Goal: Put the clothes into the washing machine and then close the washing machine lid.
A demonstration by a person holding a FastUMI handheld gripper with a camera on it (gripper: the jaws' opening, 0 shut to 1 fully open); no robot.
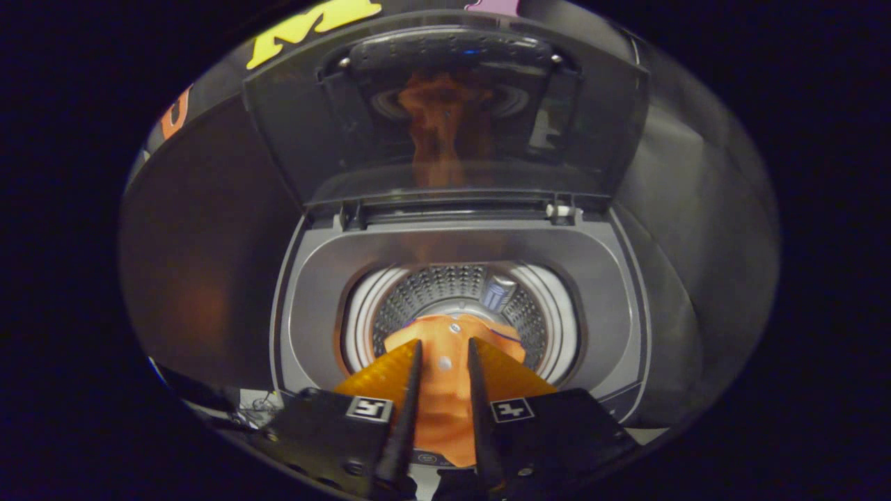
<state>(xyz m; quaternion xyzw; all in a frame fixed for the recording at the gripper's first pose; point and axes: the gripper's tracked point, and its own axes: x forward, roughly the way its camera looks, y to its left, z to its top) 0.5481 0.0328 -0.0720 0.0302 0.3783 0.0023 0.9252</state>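
Observation:
An orange garment [445,396] with white buttons is pinched between the two fingers of my gripper [445,346], which is shut on it. Its collar end pokes out past the fingertips, over the mouth of the washing machine's drum [445,289]. The drum is perforated metal inside a white ring and lies just ahead of and below the fingertips. The machine's dark lid [445,139] stands raised at the back, and the orange cloth is mirrored in its glass. The rest of the garment hangs toward me between the fingers, over the machine's front edge.
A grey top panel [313,292] surrounds the drum opening. The lid's hinge bar [459,209] runs along the back of the opening. Dark booth walls stand close on both sides of the machine.

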